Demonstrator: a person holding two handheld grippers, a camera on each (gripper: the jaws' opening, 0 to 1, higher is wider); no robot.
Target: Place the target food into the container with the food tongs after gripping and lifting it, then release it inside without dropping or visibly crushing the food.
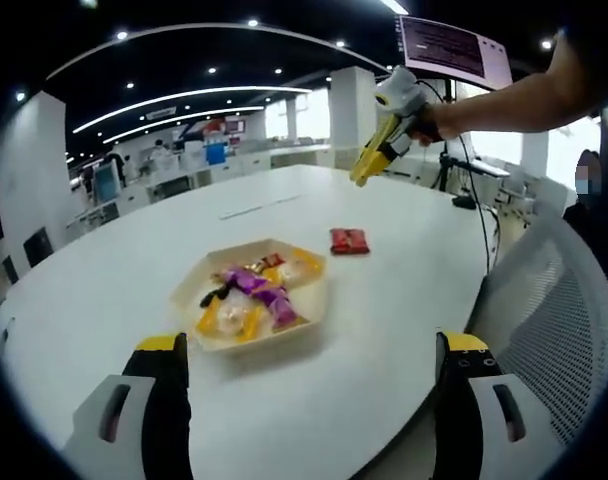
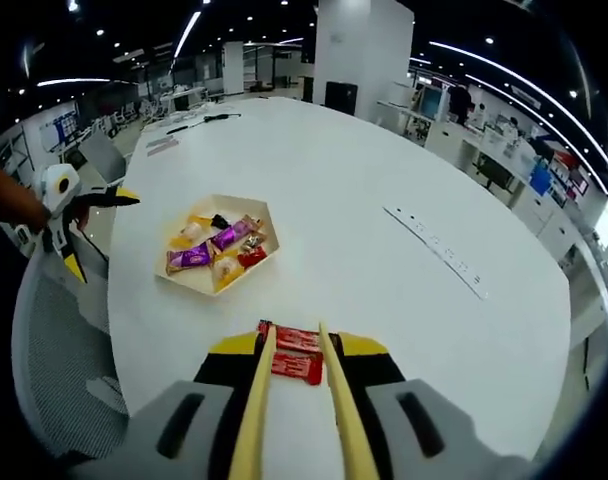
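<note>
- Tongs [image 2: 296,400]: two yellow blades rise from the right gripper [image 2: 297,345] in the right gripper view, spread apart and pinching nothing.
- Red packet [image 2: 294,353]: the target food lies flat on the white table [image 2: 364,220], between the tong tips and partly beyond them; whether a blade touches it cannot be told. In the left gripper view the same packet [image 1: 349,240] rests on the table just beyond the tray, below the raised tongs [image 1: 376,152].
- Tray [image 2: 220,246]: a shallow, beige, many-sided container sits farther out from the tong tips and to their left, well apart from the red packet. It holds assorted wrapped snacks [image 2: 212,245], purple, yellow and red.
- Left gripper [image 2: 66,225]: seen at the left edge of the right gripper view, beyond the tray, beside a mesh chair [image 2: 64,350]. In its own view, its black, yellow-tipped jaws [image 1: 314,345] stand wide apart on either side of the tray [image 1: 252,298].
- Background: an open office with desks, monitors and ceiling lights lies beyond the table.
</note>
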